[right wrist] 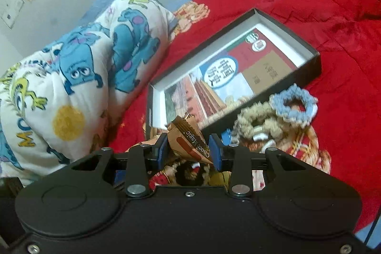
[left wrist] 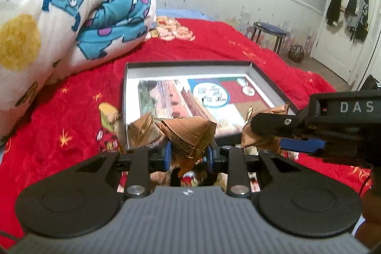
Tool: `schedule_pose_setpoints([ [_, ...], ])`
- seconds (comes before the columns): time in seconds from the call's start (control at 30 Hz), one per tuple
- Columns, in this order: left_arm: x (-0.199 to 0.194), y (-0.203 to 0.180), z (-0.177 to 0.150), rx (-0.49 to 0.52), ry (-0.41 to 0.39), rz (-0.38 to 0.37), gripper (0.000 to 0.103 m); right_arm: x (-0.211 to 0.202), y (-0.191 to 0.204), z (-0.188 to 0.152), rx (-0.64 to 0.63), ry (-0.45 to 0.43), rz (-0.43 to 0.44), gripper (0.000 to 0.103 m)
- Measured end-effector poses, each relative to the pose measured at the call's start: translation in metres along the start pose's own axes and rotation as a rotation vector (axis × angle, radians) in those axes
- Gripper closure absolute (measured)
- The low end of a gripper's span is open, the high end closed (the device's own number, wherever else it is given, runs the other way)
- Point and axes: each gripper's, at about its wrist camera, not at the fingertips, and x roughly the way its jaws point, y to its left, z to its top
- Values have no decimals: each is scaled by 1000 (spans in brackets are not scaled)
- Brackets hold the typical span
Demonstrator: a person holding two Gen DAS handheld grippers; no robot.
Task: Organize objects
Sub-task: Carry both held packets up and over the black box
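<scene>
The box (right wrist: 316, 58) lay open-topped mid-bed, its low walls the only barrier. A rolled quilt (right wrist: 78, 68) blocked its headboard side; knitted rings (right wrist: 294, 102) crowded its near edge.

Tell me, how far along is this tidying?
Done: a book lies in the open box. In hand: left gripper and right gripper each pinch a brown snack packet. Left: both packets, plus the blue scrunchie and beige scrunchie outside the box.

Red bedspread (right wrist: 333, 23) bears box (right wrist: 316, 58), scrunchies (right wrist: 295, 101), quilt (right wrist: 71, 77).
</scene>
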Motion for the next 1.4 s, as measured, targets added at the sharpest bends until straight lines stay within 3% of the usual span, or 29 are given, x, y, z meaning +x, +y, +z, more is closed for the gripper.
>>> schedule_pose_setpoints([
  [0.33, 21, -4, 31, -8, -55, -33, 69, 6, -7, 47, -91, -82, -11, 67],
  [0.57, 63, -25, 58, 8, -71, -69, 69, 16, -15, 63, -91, -115, -14, 67],
  [0.77, 85, -18, 52, -22, -39, -143, 69, 20, -29, 80, -103, -152, -44, 67],
  [1.0, 91, -14, 47, -26, -40, -150, 69, 40, -45, 104, -118, -206, -9, 67],
  [1.23, 94, -16, 42, -23, -24, -137, 69, 59, -58, 94, -94, -148, 1, 67],
  [1.4, 99, -25, 33, 27, 24, -69, 69, 67, -55, 80, -94, -99, 11, 67],
])
